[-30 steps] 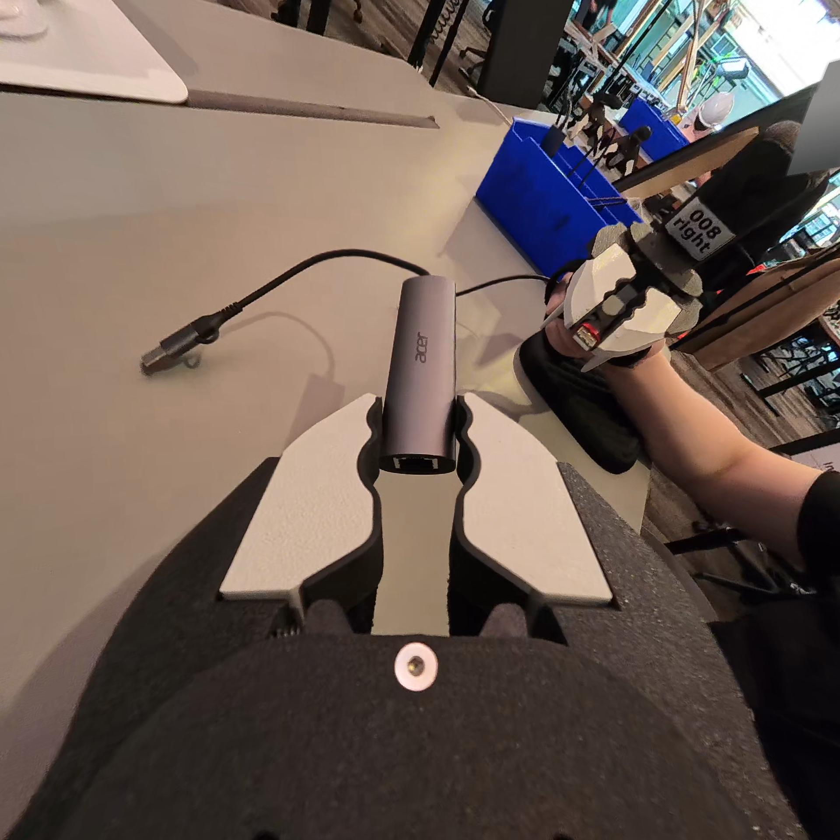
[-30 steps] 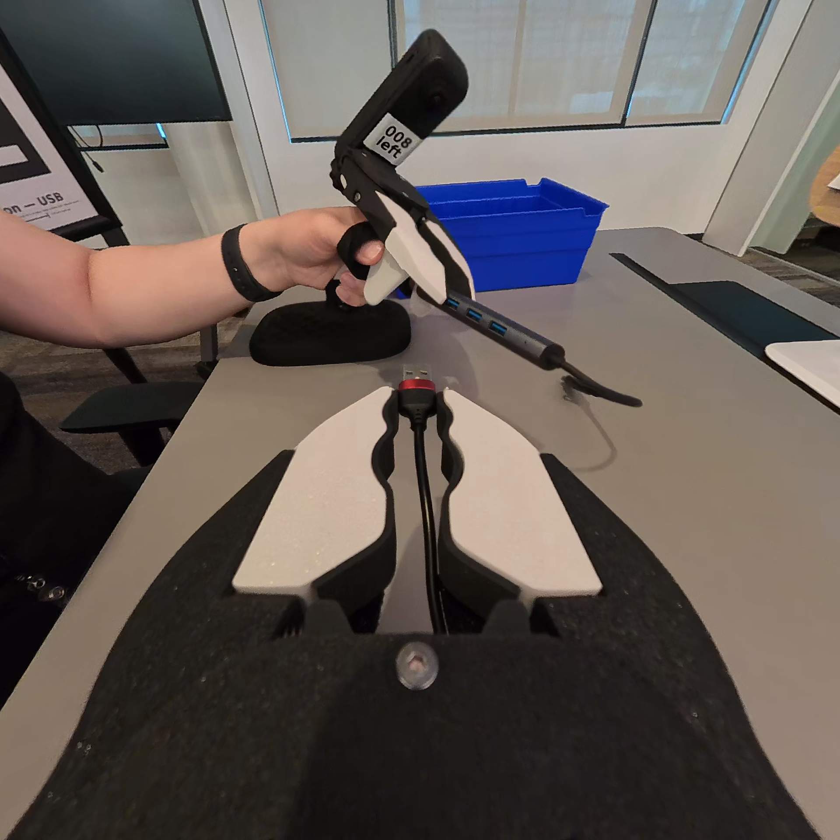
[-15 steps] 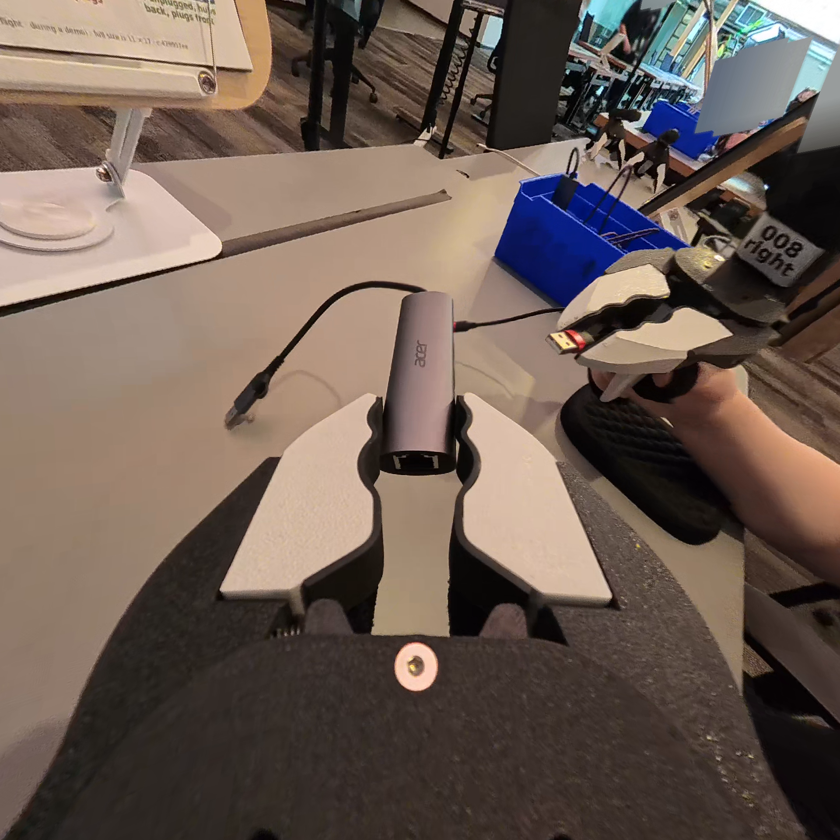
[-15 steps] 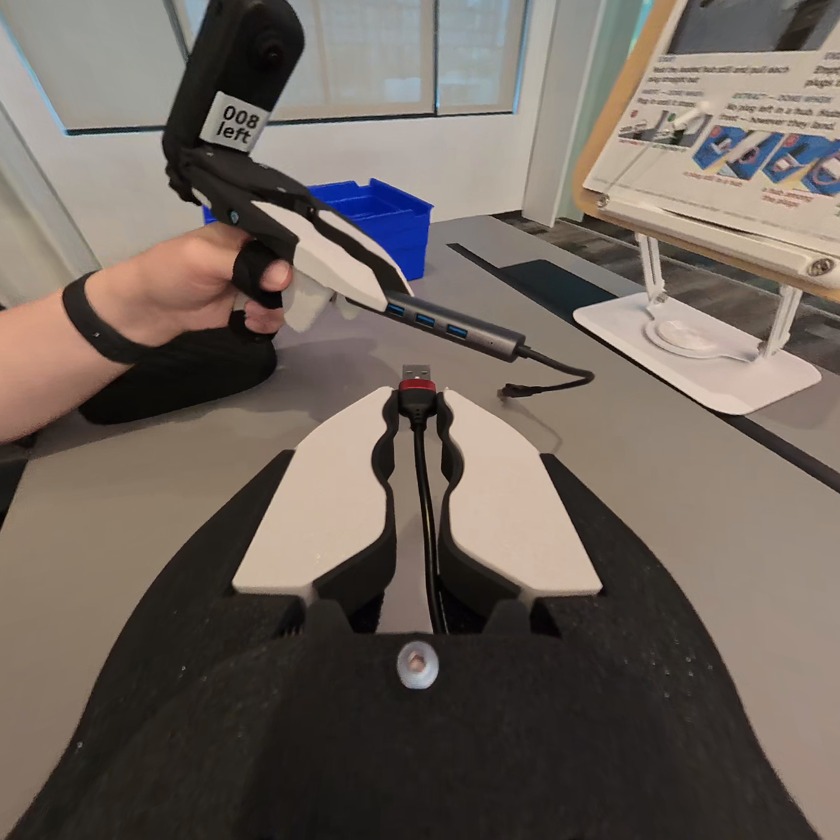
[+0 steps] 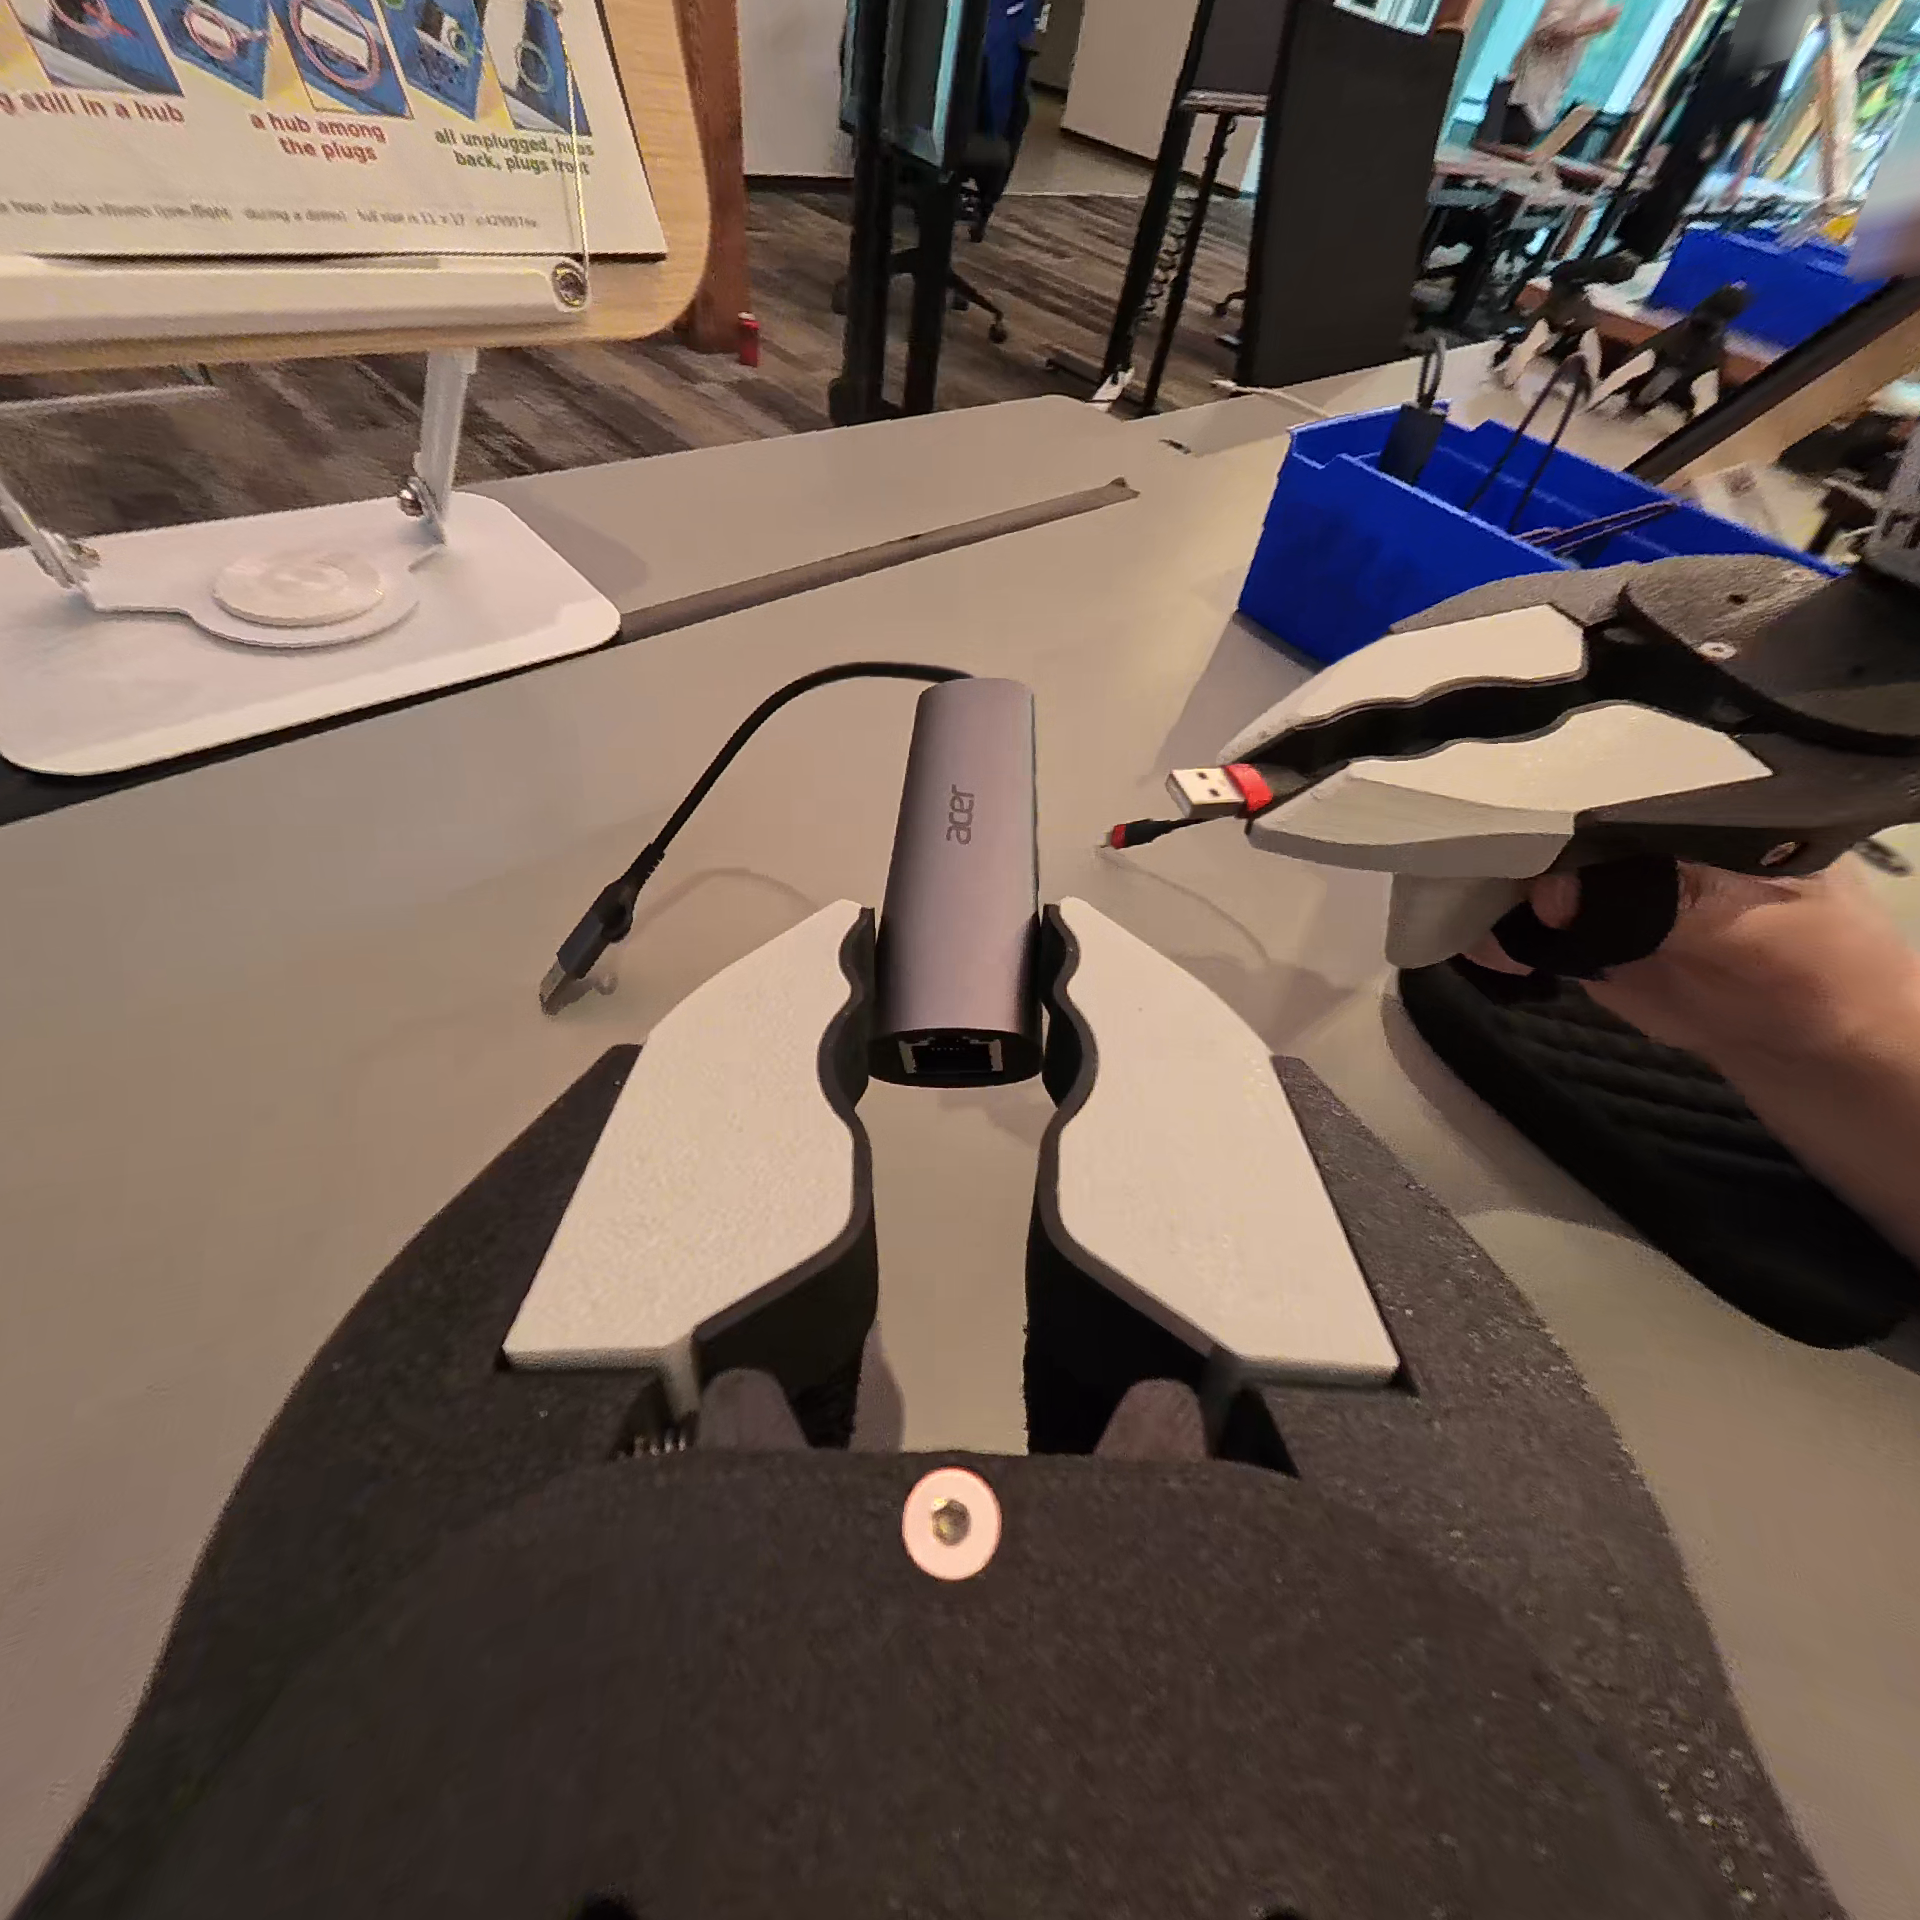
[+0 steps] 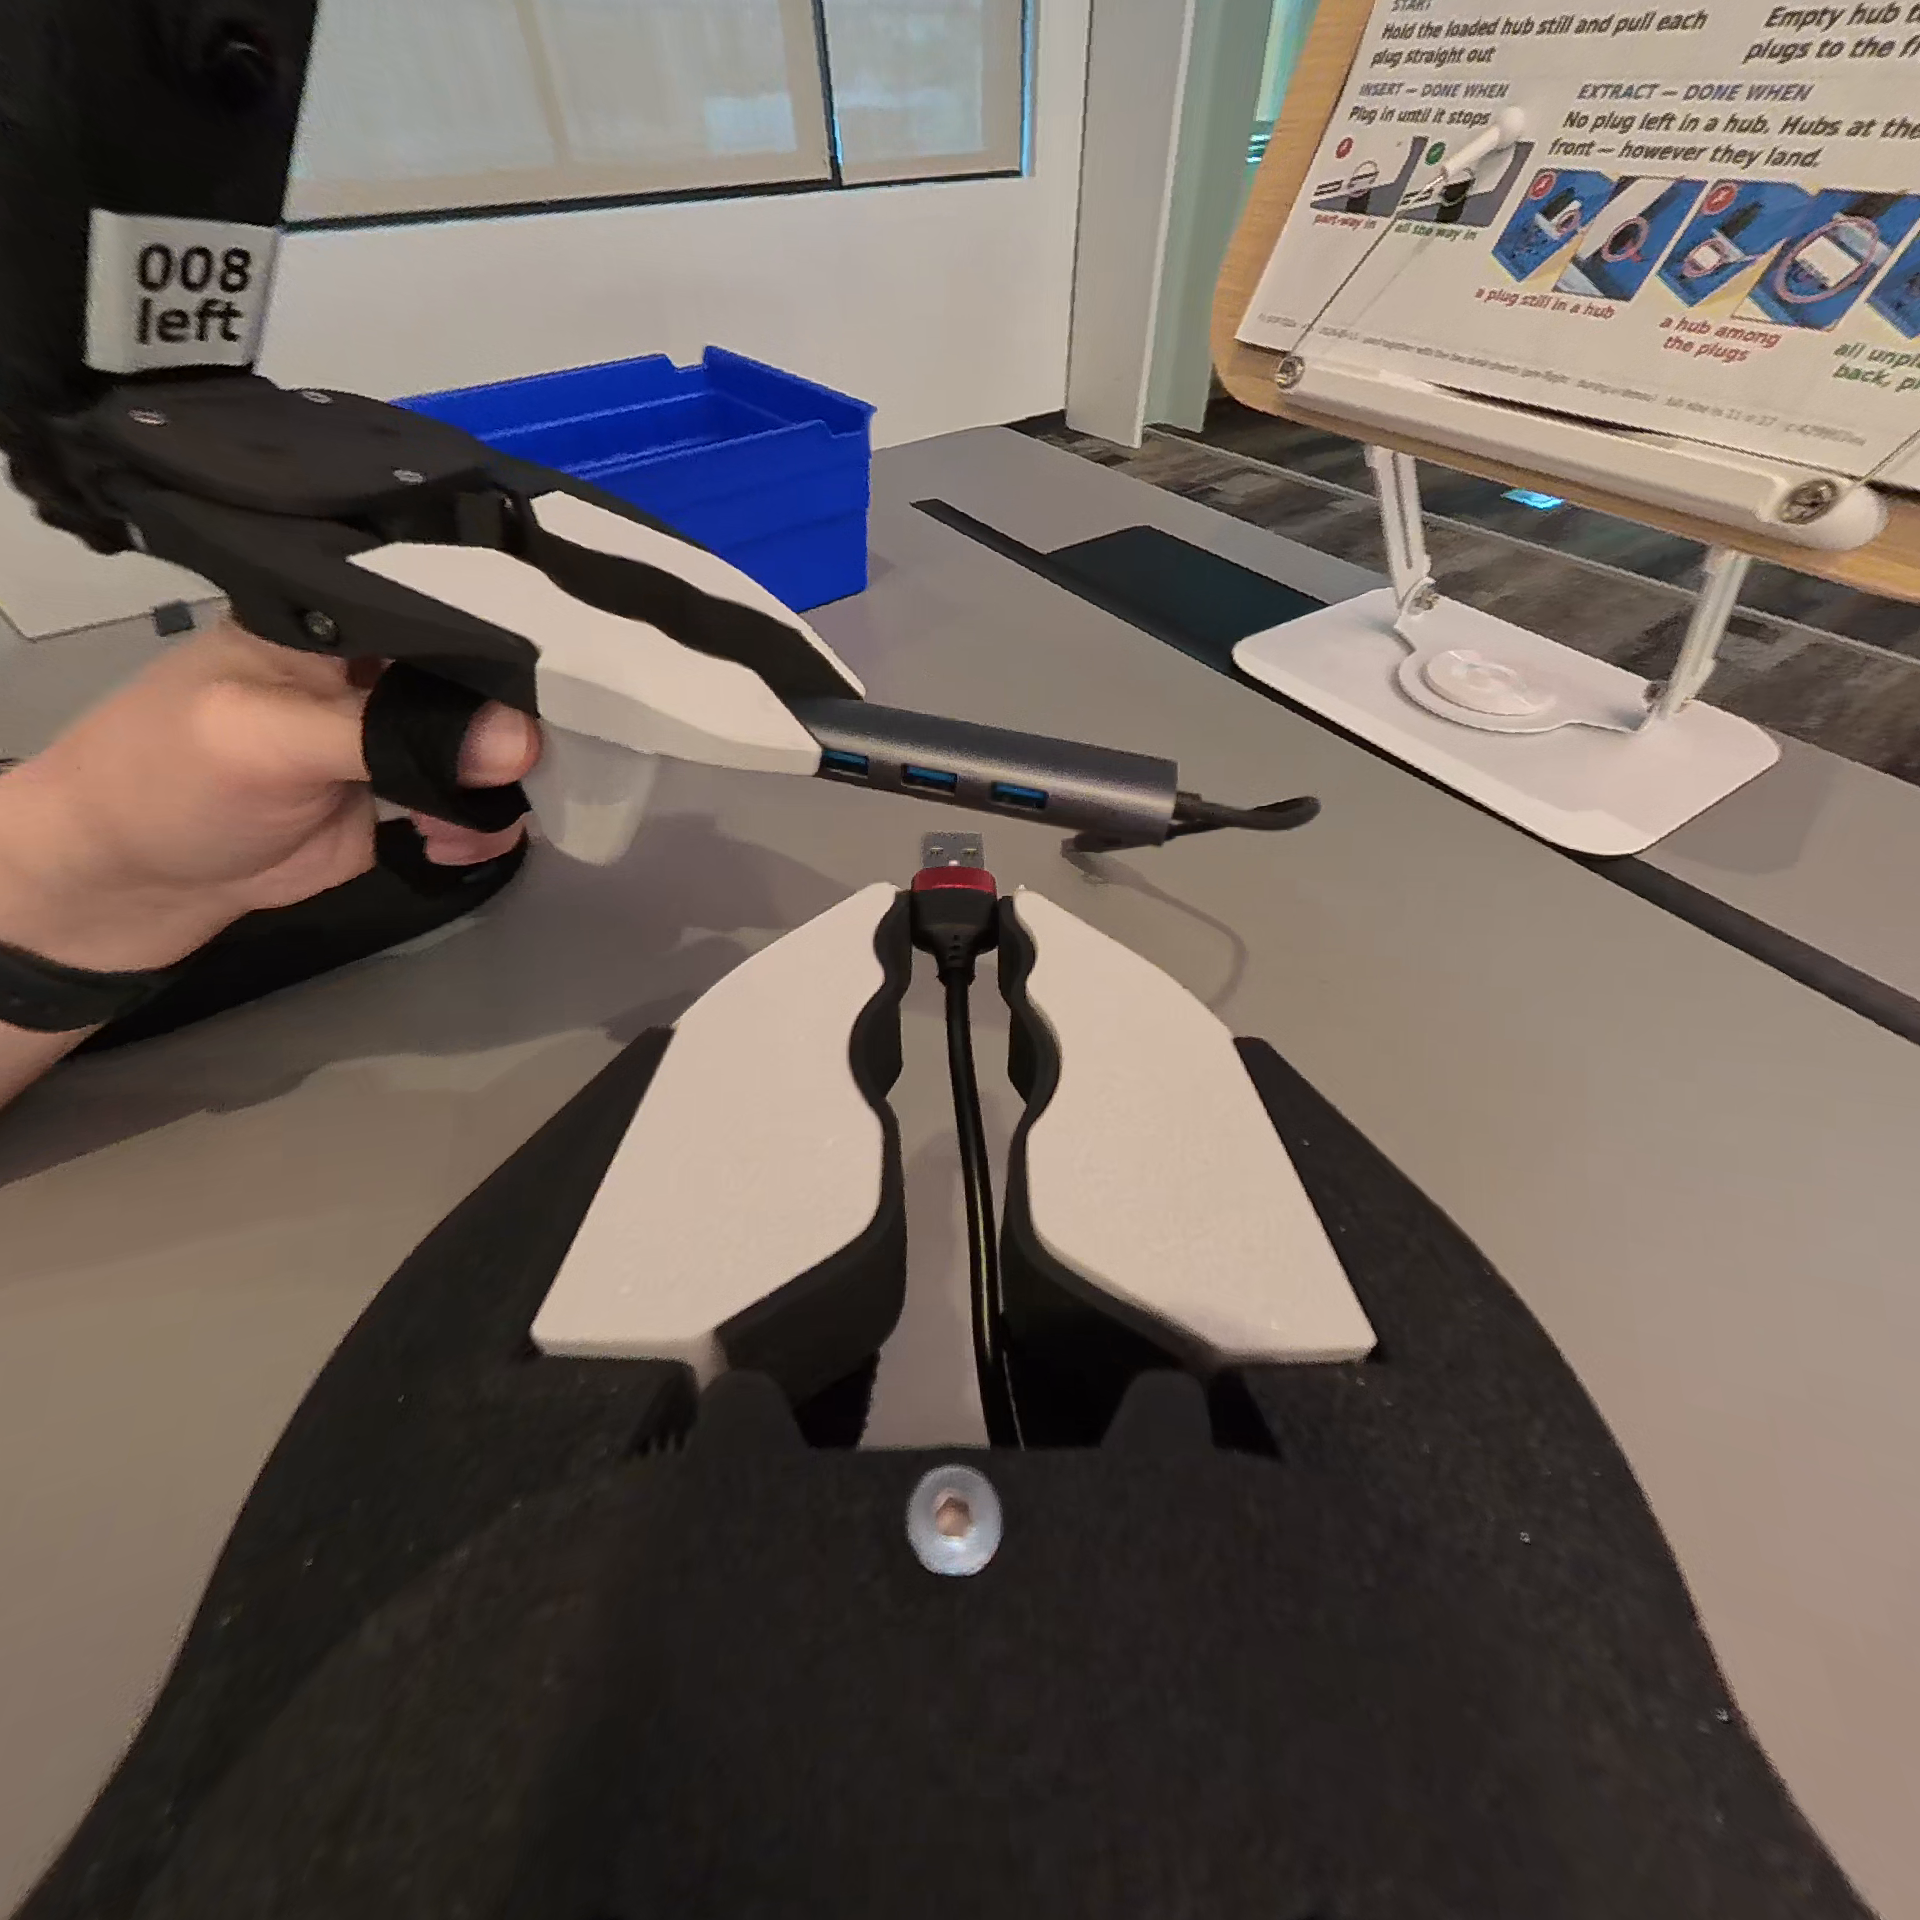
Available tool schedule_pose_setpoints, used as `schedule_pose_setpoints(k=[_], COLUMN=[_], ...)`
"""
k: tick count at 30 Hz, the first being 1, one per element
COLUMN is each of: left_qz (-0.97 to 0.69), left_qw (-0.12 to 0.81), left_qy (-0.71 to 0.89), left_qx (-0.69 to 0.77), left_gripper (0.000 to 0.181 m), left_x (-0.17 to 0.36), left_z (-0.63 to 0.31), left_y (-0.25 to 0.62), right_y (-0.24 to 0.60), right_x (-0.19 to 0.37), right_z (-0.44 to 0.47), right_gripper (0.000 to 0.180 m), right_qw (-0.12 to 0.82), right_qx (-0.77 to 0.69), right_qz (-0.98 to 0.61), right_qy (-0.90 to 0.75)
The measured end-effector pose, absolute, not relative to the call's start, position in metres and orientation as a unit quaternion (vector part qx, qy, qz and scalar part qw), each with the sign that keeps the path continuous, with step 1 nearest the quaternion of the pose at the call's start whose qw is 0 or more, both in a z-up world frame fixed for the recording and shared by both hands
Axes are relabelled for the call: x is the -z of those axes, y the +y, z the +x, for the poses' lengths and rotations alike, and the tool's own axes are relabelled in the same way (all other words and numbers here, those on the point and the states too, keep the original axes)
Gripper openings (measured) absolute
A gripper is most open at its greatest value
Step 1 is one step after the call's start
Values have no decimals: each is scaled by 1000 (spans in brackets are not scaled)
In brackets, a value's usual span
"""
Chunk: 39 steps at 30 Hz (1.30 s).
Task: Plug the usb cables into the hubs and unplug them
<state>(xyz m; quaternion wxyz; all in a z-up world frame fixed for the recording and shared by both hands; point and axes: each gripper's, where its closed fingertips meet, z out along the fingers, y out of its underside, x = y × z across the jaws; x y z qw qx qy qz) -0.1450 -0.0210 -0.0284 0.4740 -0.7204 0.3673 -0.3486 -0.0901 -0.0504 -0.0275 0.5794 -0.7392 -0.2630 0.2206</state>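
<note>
A: What does the left tool point(image 5: 956, 997) grip?

B: Its two fingers are clamped on the near end of a grey hub point(image 5: 961, 873). The hub's long axis runs straight out from the tool, away from the camera, with a network socket facing back. In the right wrist view the same hub point(image 6: 997, 764) shows three blue ports along the side that faces the right tool, and it is held clear of the worktop point(image 5: 260, 1039).

A: And its lead?

B: A short black hub cable point(image 5: 707, 790) leaves the far end, curves round to the left and ends in a plug lying on the worktop.

A: The right tool point(image 6: 951, 914)?

B: Closed on the USB plug point(image 6: 951, 868) just behind its red collar. The metal tip sticks out past the fingertips and points at the ported side of the hub, near it but not touching. The black cable runs back between the fingers.

A: From the other side?

B: The right tool point(image 5: 1262, 790) comes in level from the right, a hand point(image 5: 1714, 956) wrapped round its grip, the plug point(image 5: 1210, 792) aimed leftward at the hub.

A: Anything around?

B: A blue bin point(image 5: 1382, 551) stands behind the right tool, a black padded rest point(image 5: 1662, 1143) lies under that hand, and a white stand point(image 5: 301, 613) holding an instruction sheet sits far left. Nothing lies between plug and ports.
</note>
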Motion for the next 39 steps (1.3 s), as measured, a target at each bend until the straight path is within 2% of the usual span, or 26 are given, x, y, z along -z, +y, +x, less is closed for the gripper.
schedule_pose_setpoints(k=[9,26,39], left_qz=[-723,-717,-693], left_qw=[481,490,541], left_qy=[360,362,368], left_qx=[340,339,302], left_gripper=[29,29,29], left_x=[32,30,23], left_z=[-137,-132,-127], left_y=[-26,-29,-34], right_y=[-41,-37,-38], right_x=[32,38,32], right_z=[-102,-103,-101], right_gripper=[15,15,15], right_qw=[583,566,586], right_qx=[-151,-195,-172], right_qz=[-753,-769,-761], right_qy=[-266,-225,-217])
